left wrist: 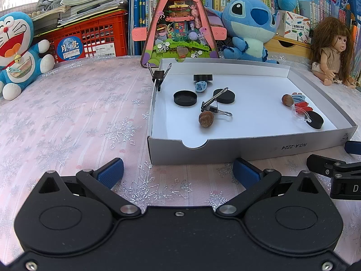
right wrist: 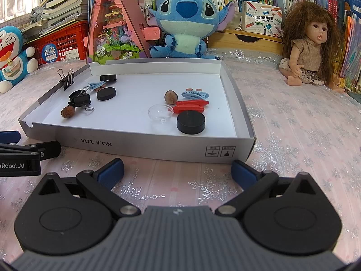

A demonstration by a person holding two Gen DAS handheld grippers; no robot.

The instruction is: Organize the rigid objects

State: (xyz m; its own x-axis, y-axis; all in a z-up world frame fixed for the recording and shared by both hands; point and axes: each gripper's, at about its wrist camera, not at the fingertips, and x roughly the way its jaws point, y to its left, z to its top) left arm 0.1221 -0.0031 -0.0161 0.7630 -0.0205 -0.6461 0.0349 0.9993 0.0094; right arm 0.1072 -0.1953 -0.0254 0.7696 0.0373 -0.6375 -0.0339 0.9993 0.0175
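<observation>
Left gripper (left wrist: 178,171) released, empty; right gripper (right wrist: 177,171) released, empty; white box (right wrist: 144,136) at 12 o'clock, black puck (right wrist: 190,122) inside

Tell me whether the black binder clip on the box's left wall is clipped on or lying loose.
Clipped on: the black binder clip grips the white cardboard box wall's top edge, wire handles pointing up.

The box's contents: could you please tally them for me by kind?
Black discs: 4
Binder clips: 2, one clipped on the box wall
Nuts: 2
Blue clips: 2
Red clips: apparently 2
Clear dome: 1
Total: 13
</observation>
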